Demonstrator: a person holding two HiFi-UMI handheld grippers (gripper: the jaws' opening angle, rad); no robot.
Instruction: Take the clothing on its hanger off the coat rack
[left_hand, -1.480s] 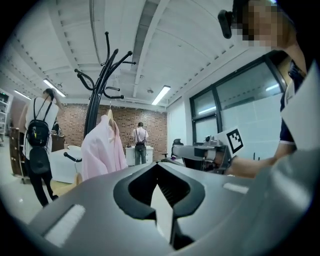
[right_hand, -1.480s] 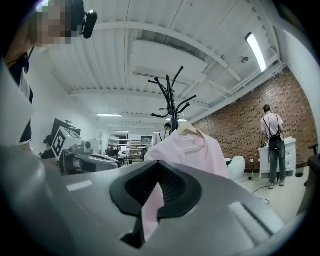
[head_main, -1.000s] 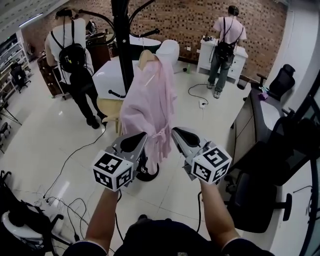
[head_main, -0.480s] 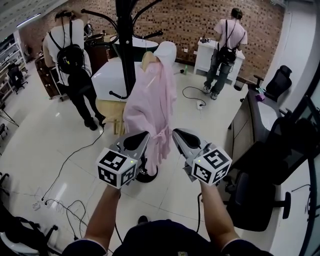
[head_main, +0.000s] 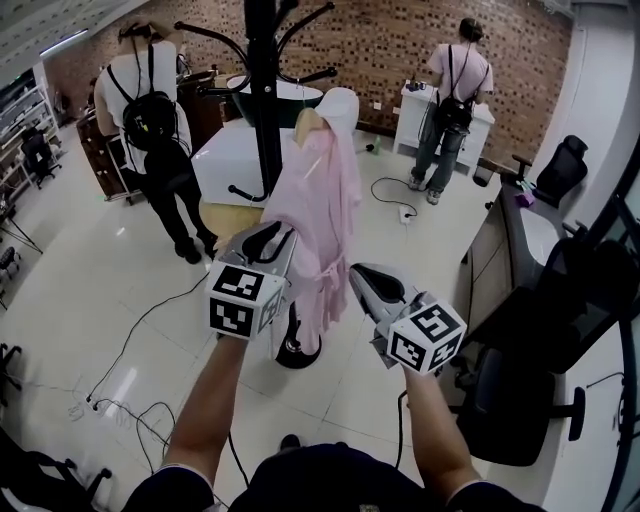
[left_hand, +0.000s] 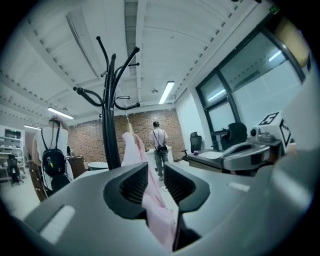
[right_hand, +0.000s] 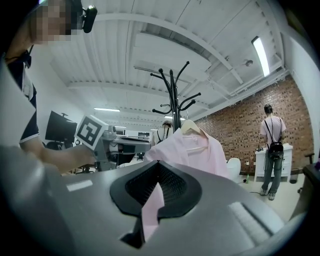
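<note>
A pink garment (head_main: 325, 210) hangs on a wooden hanger (head_main: 300, 122) from the black coat rack (head_main: 265, 100). My left gripper (head_main: 262, 240) is raised level at the garment's left edge, by the pole. Its jaws have just been opening and stand slightly open (left_hand: 155, 175). The garment (left_hand: 131, 150) shows through the gap, and no pad presses on it. My right gripper (head_main: 358, 272) hangs lower, near the garment's right hem. Its tips meet (right_hand: 154, 163), so it is shut. A pink sliver shows through the slit below the tips, with the garment (right_hand: 192, 150) and hanger (right_hand: 190, 126) beyond.
The rack's round base (head_main: 297, 350) stands on the tiled floor just in front of me. One person (head_main: 150, 110) stands at the back left, another (head_main: 450, 80) at a white cabinet. Behind the rack is a white table (head_main: 230, 155). Office chairs (head_main: 505, 390) and a desk are on the right, cables (head_main: 130, 400) on the left.
My left gripper rose and moved in toward the garment and the pole, and its jaws parted. The right gripper stayed where it was.
</note>
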